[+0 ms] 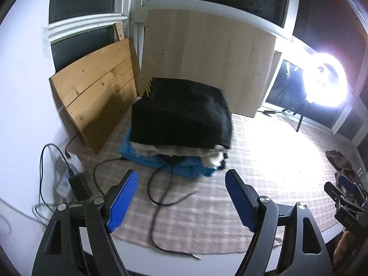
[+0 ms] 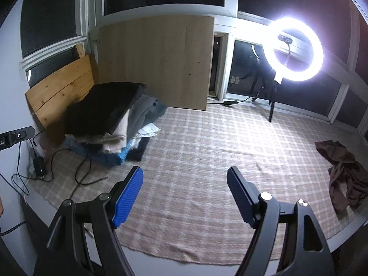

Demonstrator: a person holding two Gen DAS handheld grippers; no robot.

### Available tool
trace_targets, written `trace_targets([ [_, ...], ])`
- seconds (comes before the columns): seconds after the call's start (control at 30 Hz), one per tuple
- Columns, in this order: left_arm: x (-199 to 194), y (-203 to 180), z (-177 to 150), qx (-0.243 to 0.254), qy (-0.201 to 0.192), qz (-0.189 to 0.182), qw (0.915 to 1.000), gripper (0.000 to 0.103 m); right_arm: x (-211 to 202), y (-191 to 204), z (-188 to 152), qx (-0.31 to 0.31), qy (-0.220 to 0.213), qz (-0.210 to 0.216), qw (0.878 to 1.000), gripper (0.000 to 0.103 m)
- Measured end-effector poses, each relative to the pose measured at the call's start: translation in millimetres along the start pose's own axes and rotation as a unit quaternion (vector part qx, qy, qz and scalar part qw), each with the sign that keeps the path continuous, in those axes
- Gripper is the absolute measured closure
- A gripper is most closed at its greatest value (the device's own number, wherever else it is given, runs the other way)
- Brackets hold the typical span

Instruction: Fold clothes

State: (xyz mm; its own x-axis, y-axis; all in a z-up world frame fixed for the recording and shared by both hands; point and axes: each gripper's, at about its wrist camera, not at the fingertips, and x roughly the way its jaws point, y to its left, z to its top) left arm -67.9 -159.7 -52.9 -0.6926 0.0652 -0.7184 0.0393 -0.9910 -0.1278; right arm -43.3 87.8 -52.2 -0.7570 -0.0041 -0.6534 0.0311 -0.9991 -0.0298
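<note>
A stack of folded clothes (image 1: 181,124) stands at the back left of the checked cloth (image 1: 264,161), with a black garment on top, cream ones under it and a blue one at the bottom. It also shows in the right wrist view (image 2: 103,119). A crumpled brown garment (image 2: 345,174) lies unfolded at the right edge of the cloth (image 2: 207,149). My left gripper (image 1: 181,197) is open and empty, held above the cloth in front of the stack. My right gripper (image 2: 185,195) is open and empty over the middle of the cloth; it shows at the far right of the left wrist view (image 1: 345,195).
Black cables (image 1: 161,197) trail across the cloth in front of the stack. A black power adapter (image 1: 78,186) lies by the left wall. Wooden boards (image 1: 96,101) and a cardboard sheet (image 1: 207,62) lean behind the stack. A lit ring light (image 2: 293,49) stands at the back right.
</note>
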Motion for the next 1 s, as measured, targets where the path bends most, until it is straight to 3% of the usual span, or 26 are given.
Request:
trace_targets([
  [0.4, -55.5, -77.1, -55.6, 0.013, -0.014, 0.013, 0.9997, 0.026, -32.5, -57.3, -37.7, -0.010, -0.013, 0.033, 0.999, 0.028],
  [0.73, -88.9, -93.0, -78.5, 0.003, -0.054, 0.033, 0.9980, 0.022, -51.1, -68.4, -51.3, -0.035, -0.024, 0.050, 0.998, 0.028],
  [0.8, -90.3, -93.7, -79.6, -0.002, -0.051, 0.039, 0.9980, 0.016, -54.1, -69.2, -52.0, -0.038, -0.029, 0.050, 0.998, 0.028],
  [1.0, -96.3, -99.1, -82.8, -0.004, -0.050, 0.063, 0.9968, 0.015, -56.3, -74.0, -53.8, -0.039, -0.031, 0.057, 0.997, 0.028],
])
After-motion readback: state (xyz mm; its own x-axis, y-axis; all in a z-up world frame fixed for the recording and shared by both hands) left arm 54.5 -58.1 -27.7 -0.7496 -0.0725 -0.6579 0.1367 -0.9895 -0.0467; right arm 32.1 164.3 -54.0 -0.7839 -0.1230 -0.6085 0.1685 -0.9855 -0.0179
